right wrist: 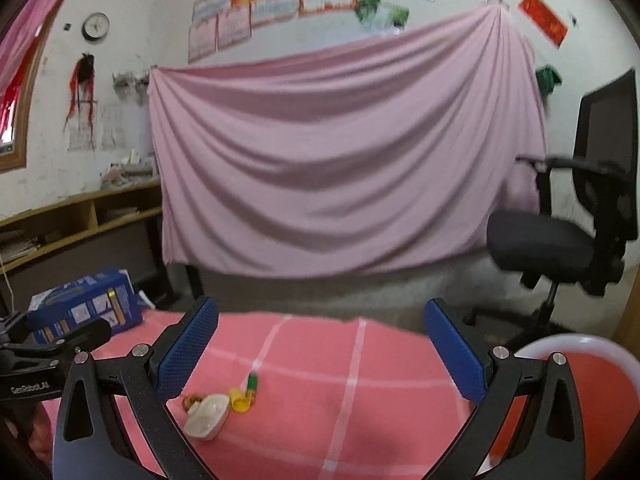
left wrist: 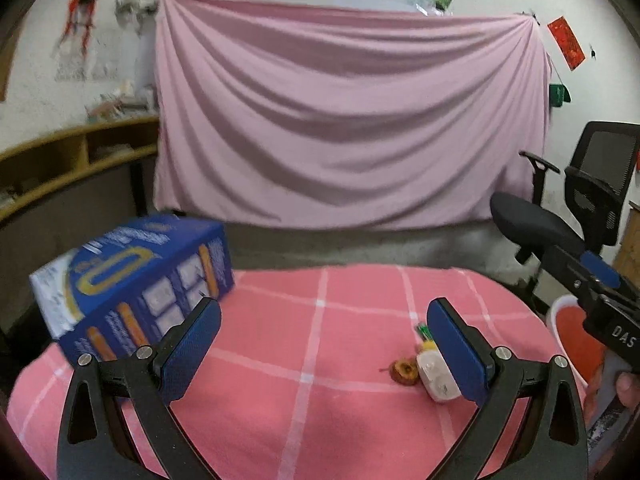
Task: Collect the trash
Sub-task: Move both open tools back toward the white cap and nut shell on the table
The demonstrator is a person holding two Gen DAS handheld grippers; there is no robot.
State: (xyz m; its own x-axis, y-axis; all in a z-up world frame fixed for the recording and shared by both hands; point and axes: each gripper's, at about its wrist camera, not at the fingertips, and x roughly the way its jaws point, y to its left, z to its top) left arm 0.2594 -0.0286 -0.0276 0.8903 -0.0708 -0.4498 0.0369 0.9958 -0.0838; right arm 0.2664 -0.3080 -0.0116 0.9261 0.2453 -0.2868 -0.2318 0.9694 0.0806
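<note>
The fingers of the left gripper (left wrist: 324, 346) and right gripper (right wrist: 320, 346) stand wide apart, holding nothing, above the pink checked counter (left wrist: 280, 320). At far left sits a blue box (left wrist: 132, 284); a fruit core (left wrist: 404, 370), white container (left wrist: 436, 376) and green-and-yellow tube (right wrist: 250, 384) lie clustered just inside the left gripper's right finger, below-left of the right gripper's left finger. A red bin (right wrist: 576, 364) stands at the counter's right edge.

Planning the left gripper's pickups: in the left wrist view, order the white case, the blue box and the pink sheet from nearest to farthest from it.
1. White case, on the table by the right finger.
2. Blue box, at the table's far left.
3. Pink sheet, hung on the back wall.
</note>
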